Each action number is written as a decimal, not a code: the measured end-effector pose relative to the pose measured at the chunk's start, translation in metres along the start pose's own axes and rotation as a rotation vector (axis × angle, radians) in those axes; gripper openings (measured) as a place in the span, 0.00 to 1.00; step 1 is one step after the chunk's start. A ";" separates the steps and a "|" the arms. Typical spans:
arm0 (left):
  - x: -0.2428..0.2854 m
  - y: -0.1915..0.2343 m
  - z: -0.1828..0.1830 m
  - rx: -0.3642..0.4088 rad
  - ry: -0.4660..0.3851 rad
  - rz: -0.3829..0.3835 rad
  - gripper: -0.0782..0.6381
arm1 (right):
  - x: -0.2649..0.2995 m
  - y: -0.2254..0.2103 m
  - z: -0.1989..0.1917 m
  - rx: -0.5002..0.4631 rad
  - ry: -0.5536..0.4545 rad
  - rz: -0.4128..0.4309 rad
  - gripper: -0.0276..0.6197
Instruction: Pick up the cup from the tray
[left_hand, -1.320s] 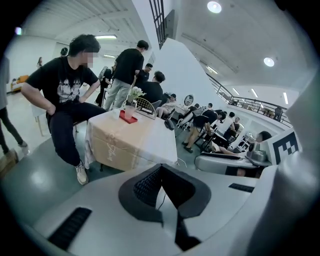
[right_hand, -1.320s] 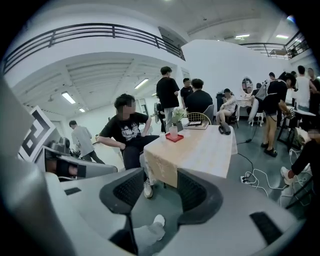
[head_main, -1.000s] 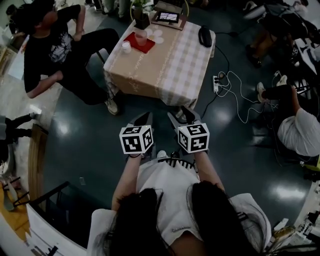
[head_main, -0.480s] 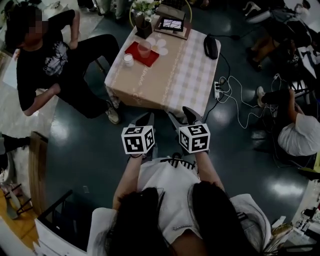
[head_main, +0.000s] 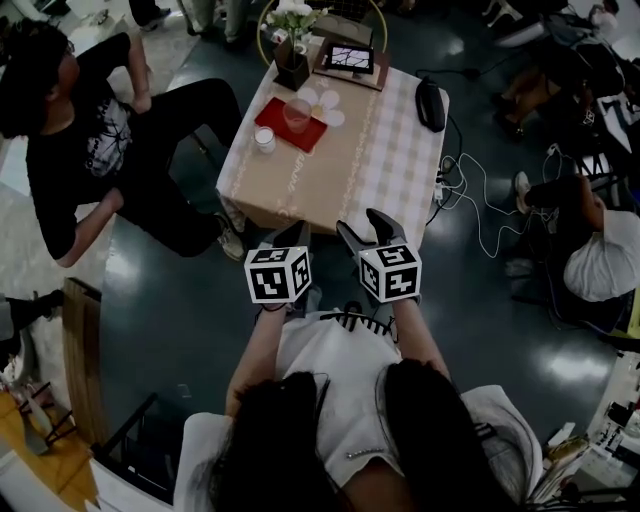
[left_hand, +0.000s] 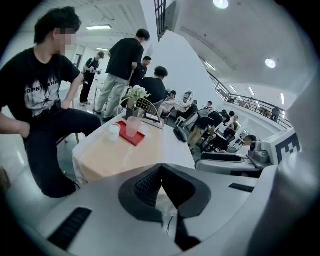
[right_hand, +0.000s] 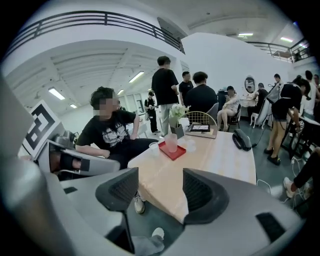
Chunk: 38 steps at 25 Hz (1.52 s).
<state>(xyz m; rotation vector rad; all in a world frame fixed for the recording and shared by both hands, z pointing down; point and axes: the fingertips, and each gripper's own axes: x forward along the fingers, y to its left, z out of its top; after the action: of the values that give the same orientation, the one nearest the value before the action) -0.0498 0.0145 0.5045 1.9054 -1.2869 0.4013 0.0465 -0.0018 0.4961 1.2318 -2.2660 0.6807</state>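
Observation:
A pale pink translucent cup (head_main: 297, 114) stands upright on a red tray (head_main: 281, 130) at the far left of a table (head_main: 340, 170) with a checked cloth. Both grippers hang in the air short of the table's near edge, far from the cup. My left gripper (head_main: 293, 237) has its jaws shut and empty; in the left gripper view the pads (left_hand: 150, 185) meet below the cup (left_hand: 132, 126). My right gripper (head_main: 367, 230) is open, its jaws are opening, and nothing is between them. From the right gripper (right_hand: 160, 190) the cup (right_hand: 171, 142) and tray (right_hand: 175, 152) lie straight ahead.
A small white cup (head_main: 264, 140) stands beside the tray, with a flower vase (head_main: 293, 60), a tablet (head_main: 350, 58) and a black object (head_main: 430, 103) farther back. A person in black (head_main: 90, 130) sits left of the table. A power strip and cables (head_main: 445, 185) lie on the floor at right.
The table has come nearer and lower in the head view as the person carrying the grippers steps toward it. The right jaws stand slightly wider apart. The left jaws stay shut.

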 end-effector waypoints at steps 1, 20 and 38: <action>0.001 0.004 0.005 0.005 0.002 -0.004 0.11 | 0.005 0.000 0.005 -0.006 -0.003 -0.012 0.45; 0.035 0.052 0.065 0.010 0.011 -0.016 0.11 | 0.084 -0.006 0.085 -0.087 -0.044 -0.035 0.60; 0.091 0.113 0.102 -0.120 0.047 0.092 0.11 | 0.234 -0.030 0.142 -0.204 0.047 0.061 0.66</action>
<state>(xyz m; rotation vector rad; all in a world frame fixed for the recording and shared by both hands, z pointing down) -0.1266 -0.1405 0.5456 1.7327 -1.3407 0.4043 -0.0654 -0.2501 0.5357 1.0437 -2.2776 0.4807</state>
